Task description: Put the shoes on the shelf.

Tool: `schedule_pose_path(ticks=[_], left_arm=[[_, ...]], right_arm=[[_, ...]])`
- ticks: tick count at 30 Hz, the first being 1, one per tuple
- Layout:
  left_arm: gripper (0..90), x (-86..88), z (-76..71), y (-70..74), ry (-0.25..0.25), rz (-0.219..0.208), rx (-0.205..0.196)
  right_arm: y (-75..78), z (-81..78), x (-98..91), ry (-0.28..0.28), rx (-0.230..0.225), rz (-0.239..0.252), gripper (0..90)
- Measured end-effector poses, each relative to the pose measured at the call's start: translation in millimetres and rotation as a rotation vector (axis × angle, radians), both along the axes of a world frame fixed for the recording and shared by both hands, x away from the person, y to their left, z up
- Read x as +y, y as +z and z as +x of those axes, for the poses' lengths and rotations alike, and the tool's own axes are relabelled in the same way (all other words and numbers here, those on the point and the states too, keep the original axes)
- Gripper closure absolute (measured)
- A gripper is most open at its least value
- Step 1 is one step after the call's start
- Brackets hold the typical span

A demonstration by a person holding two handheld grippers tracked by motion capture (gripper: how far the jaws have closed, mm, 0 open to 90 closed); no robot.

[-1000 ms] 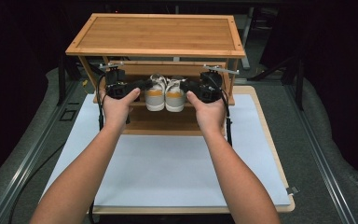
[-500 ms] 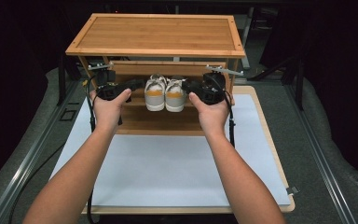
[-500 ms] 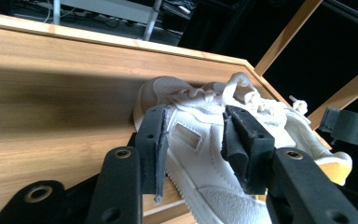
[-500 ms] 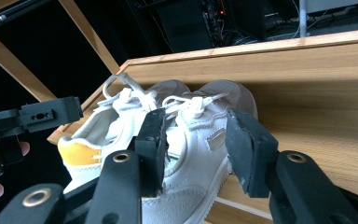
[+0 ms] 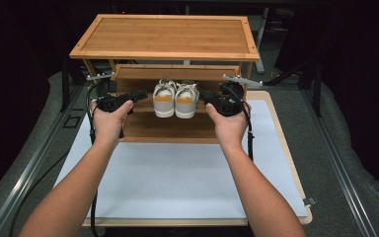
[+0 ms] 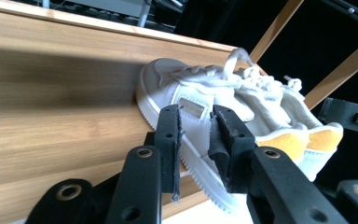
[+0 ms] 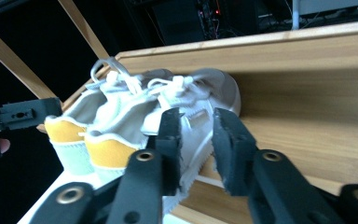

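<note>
from above, your left gripper (image 5: 139, 95) and right gripper (image 5: 205, 98) flank a pair of white shoes (image 5: 175, 98) on the lower shelf (image 5: 170, 126) of the wooden rack (image 5: 165, 37), over a white mat (image 5: 168, 177). your left gripper view adds the near shoe's side (image 6: 200, 116) past half-open jaws that have just been closing, empty. your right gripper view shows orange heels (image 7: 107, 151), the same half-closed, empty jaws, and the rack's slanted legs (image 7: 9, 58) behind.
</note>
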State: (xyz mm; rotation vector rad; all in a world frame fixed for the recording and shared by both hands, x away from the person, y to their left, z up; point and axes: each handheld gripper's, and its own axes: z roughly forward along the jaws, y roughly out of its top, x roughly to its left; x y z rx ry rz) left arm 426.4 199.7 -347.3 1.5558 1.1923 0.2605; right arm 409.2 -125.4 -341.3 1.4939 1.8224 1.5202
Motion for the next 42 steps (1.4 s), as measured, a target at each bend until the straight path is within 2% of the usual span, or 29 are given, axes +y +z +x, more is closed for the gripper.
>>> schedule_pose_path(ticks=[5,8,12,17,18,19,20,24,25,27,29,35,42], left_arm=[[79.9,0.2,0.3,-9.1,-0.008,0.044,0.018],[83.9,-0.3,1.4,-17.2,-0.010,0.032,0.030],[88.6,-2.0,2.6,-24.1,-0.013,0.010,0.043],[89.4,-7.2,3.1,-26.9,-0.034,-0.005,0.049],[89.4,-8.4,2.6,-27.1,-0.038,-0.006,0.049],[89.5,-9.8,2.4,-27.3,-0.041,-0.007,0.048],[89.5,-10.7,1.8,-27.2,-0.045,-0.006,0.049],[89.5,-13.0,0.6,-26.2,-0.057,-0.012,0.042],[89.6,-14.1,0.8,-25.9,-0.059,-0.020,0.045],[89.7,-16.2,0.8,-24.4,-0.064,-0.008,0.046],[89.7,-17.1,0.7,-24.0,-0.063,-0.001,0.042],[89.8,-16.3,2.7,-25.0,-0.064,-0.008,0.043],[89.9,-16.7,4.9,-25.1,-0.051,-0.009,0.045]], right_arm=[[-8.6,2.0,-2.0,0.011,0.016,0.005,82.6],[-14.2,1.9,-1.5,0.022,0.033,0.000,86.8],[-22.5,3.5,1.8,0.027,0.029,0.007,89.9],[-27.0,4.6,3.1,0.033,0.039,0.021,90.0],[-27.1,4.1,2.6,0.051,0.054,0.019,90.0],[-29.0,4.7,4.2,0.049,0.040,0.034,90.0],[-29.1,3.7,4.5,0.049,0.052,0.026,90.0],[-31.8,3.2,6.3,0.064,0.047,0.044,90.0],[-31.3,2.4,6.2,0.058,0.060,0.031,90.0],[-32.3,3.2,6.6,0.061,0.051,0.054,90.0],[-32.9,3.8,6.9,0.064,0.051,0.070,90.0],[-33.9,4.6,6.7,0.067,0.050,0.078,90.0],[-33.4,4.9,8.5,0.060,0.054,0.074,90.0]])
